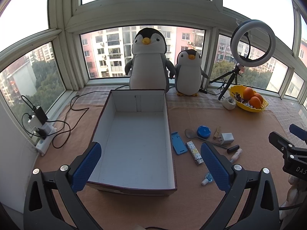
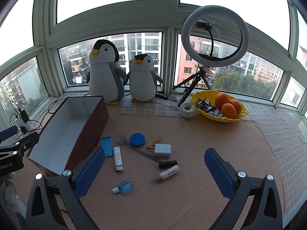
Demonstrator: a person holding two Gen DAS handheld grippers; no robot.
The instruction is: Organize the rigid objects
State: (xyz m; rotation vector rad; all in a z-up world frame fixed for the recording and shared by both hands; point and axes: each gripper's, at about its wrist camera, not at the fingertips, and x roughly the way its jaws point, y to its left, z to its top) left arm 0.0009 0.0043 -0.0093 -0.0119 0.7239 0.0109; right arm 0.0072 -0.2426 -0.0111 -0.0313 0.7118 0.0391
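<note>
Brown-sided cardboard box [image 1: 134, 134] sits empty on the peach-covered worktop [image 2: 182, 191], small items just beside it: phone stand [image 2: 106, 146], lighter [image 2: 117, 158], spoon [image 2: 134, 147], charger [image 2: 162, 150]. Left claw [image 1: 151, 168] and right claw [image 2: 155, 174] both gape, holding nothing.

The box [image 2: 67, 134] sits left of the scattered items, with the charger [image 2: 162, 150] behind the tube [image 2: 167, 173].

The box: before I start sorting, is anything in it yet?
Empty. The box shows only bare white floor and walls; the small items lie outside on the cloth.
</note>
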